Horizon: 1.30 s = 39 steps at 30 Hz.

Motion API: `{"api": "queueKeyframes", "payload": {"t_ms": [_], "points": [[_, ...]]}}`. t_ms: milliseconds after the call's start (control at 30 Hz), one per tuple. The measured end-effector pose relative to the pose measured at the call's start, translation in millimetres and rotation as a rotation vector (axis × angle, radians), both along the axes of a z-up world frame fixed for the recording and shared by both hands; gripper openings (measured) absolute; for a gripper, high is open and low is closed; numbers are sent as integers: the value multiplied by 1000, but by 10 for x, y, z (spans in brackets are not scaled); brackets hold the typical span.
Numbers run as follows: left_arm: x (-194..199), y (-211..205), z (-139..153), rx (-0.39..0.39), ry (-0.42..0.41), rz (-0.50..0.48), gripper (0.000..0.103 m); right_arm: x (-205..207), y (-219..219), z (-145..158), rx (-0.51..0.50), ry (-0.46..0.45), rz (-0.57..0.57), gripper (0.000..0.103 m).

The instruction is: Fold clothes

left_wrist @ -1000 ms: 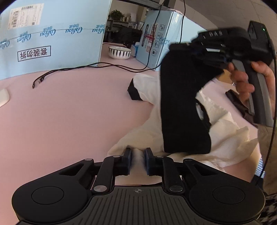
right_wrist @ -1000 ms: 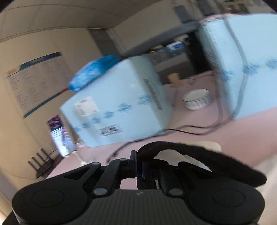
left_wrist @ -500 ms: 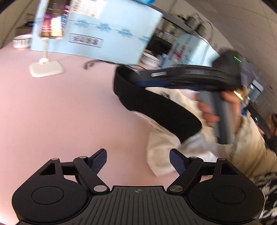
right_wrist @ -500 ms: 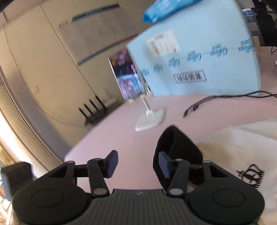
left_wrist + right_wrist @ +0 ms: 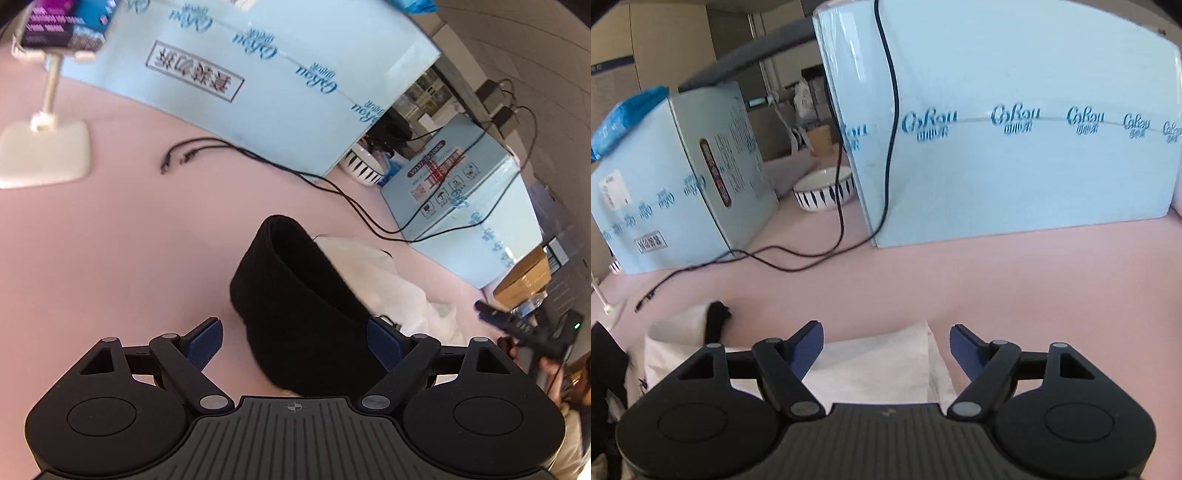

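My left gripper: jaws opening, wide black knit band between them, unpinched. My right gripper: jaws apart over the crumpled white cotton garment on the pink tabletop.

Pink table — cluttered.
Bearing white garment, black cable, striped bowl, pale-blue boxes, stand base.

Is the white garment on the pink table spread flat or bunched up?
Bunched up. In the left wrist view the white garment lies in rumpled folds on the pink table, with its black band curled upward rather than lying flat.
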<state>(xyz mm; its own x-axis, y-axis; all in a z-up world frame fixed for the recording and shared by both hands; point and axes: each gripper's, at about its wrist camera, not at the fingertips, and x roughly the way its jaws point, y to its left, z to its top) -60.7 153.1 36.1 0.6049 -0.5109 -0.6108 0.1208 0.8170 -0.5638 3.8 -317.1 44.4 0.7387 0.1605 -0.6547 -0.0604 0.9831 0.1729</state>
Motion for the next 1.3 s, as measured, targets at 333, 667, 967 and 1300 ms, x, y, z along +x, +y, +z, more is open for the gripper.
{"api": "queueKeyframes", "payload": {"t_ms": [333,667,967,1300], "points": [[374,-395,-13,101,-34,19,22,6,118,-113,-124,-172,-52,5],[1111,-464,166,163,-118,46,55,391,-357,40,-219,-132,-333,18],[625,248,471,198,-117,89,86,-502,-943,208,75,-192,-283,80],[-640,-447,466,327,-422,-429,95,-1980,-744,296,64,-62,70,80]]}}
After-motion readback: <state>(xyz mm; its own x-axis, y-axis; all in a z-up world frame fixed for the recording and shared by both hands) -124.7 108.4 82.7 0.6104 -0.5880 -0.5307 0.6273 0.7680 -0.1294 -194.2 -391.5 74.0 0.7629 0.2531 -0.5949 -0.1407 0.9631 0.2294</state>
